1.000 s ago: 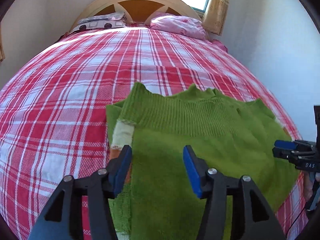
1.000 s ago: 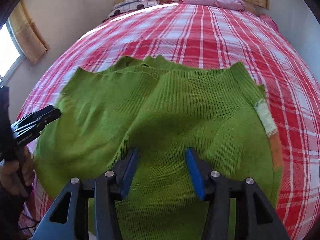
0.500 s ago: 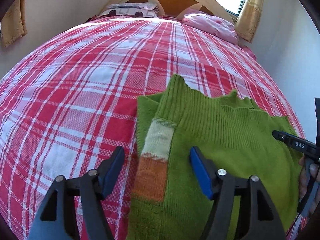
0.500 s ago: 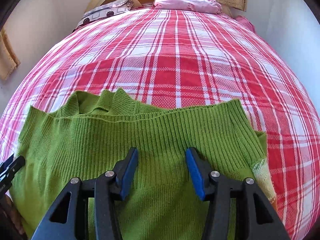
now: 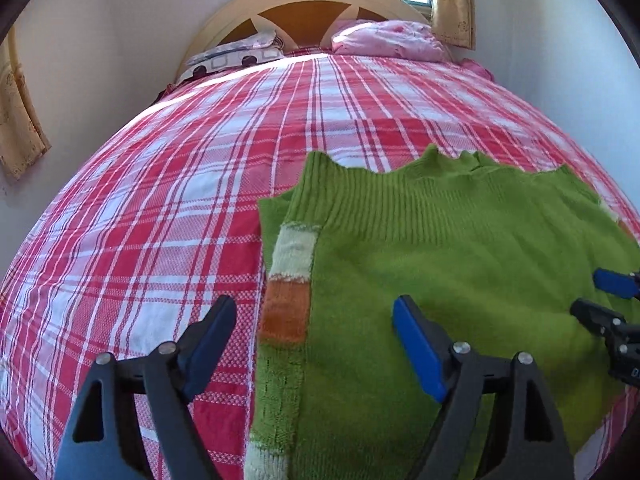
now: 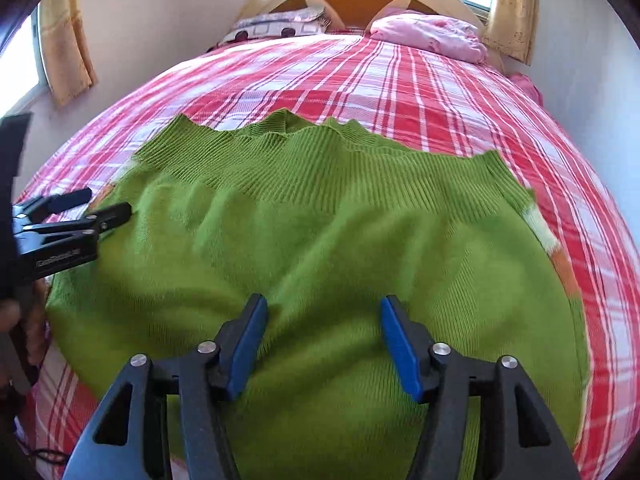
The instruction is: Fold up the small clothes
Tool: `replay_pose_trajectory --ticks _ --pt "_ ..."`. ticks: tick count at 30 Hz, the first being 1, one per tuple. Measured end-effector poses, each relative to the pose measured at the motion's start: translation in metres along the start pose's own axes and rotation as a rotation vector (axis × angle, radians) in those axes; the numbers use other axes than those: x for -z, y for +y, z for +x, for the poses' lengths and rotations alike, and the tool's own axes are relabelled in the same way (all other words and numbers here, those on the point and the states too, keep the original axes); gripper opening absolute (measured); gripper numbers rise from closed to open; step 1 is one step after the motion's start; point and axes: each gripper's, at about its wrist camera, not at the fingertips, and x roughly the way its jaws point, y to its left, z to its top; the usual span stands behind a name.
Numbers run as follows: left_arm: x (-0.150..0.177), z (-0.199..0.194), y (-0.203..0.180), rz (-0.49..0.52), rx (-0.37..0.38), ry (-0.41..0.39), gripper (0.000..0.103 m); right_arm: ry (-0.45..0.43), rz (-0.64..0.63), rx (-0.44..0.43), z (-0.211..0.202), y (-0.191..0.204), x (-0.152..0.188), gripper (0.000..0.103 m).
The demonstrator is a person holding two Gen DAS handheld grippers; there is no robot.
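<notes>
Green knit sweater [image 5: 460, 272] lies spread flat on the red-and-white plaid bedsheet [image 5: 160, 220], at the near end of the bed; ribbed hem band [image 6: 320, 168] faces 12 o'clock toward the headboard [image 5: 316, 4]. Sleeve with cream and orange blocks [image 5: 290, 280] is folded along the sweater's edge at 9 o'clock in the left wrist view; the same cream/orange patch shows at 3 o'clock in the right wrist view. Left gripper [image 5: 314, 344]: jaws spread wide, empty, one blue pad over bare sheet, the other over green knit, sleeve edge between them. Contact with fabric: cannot tell. Right gripper [image 6: 322, 344]: jaws spread, empty, both pads above the sweater body. In the left wrist view it shows at 3 o'clock over the sweater; the left gripper appears at 9 o'clock in the right wrist view, at the sweater's edge. Two pillows, patterned [image 6: 276, 26] and pink [image 6: 428, 34], sit at 12 o'clock by the headboard.
</notes>
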Motion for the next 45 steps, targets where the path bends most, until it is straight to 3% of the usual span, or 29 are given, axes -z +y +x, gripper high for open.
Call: replay_pose_trajectory --ticks 7,10,15,19,24,26,27,29,31,34,45 --pt "0.008 0.002 0.004 -0.034 0.014 0.0 0.089 -0.037 0.071 -0.049 -0.029 -0.013 0.014 0.061" --pt "0.01 0.0 0.003 -0.026 0.01 -0.007 0.089 -0.014 0.057 -0.037 -0.02 -0.017 0.024 0.061" --pt "0.018 -0.012 0.005 -0.039 0.052 0.002 0.089 -0.052 0.008 0.024 -0.036 -0.005 0.031 0.061" --pt "0.034 -0.025 0.004 -0.021 0.048 -0.016 0.089 -0.094 -0.05 -0.066 -0.047 0.021 0.026 0.061" --pt "0.047 -0.034 0.012 -0.068 0.044 -0.022 0.093 -0.047 -0.037 -0.186 -0.02 0.041 -0.016 0.06" --pt "0.05 -0.034 0.013 -0.088 0.049 -0.031 0.094 -0.02 -0.05 -0.201 -0.001 0.051 -0.036 0.053" --pt "0.052 -0.033 0.015 -0.096 0.054 -0.034 0.094 0.007 -0.059 -0.172 0.01 0.056 -0.044 0.046" --pt "0.053 -0.032 0.016 -0.106 0.058 -0.037 0.095 0.09 -0.041 -0.135 0.042 0.059 -0.058 0.043" --pt "0.054 -0.031 0.016 -0.108 0.059 -0.037 0.096 0.052 -0.053 -0.081 0.057 0.057 -0.072 0.043" --pt "0.054 -0.031 0.016 -0.107 0.067 -0.038 0.096 0.08 -0.019 -0.076 0.07 0.056 -0.085 0.043" --pt "0.064 -0.04 0.033 -0.167 0.117 -0.039 0.096 0.025 -0.035 -0.106 0.048 0.044 -0.064 0.049"
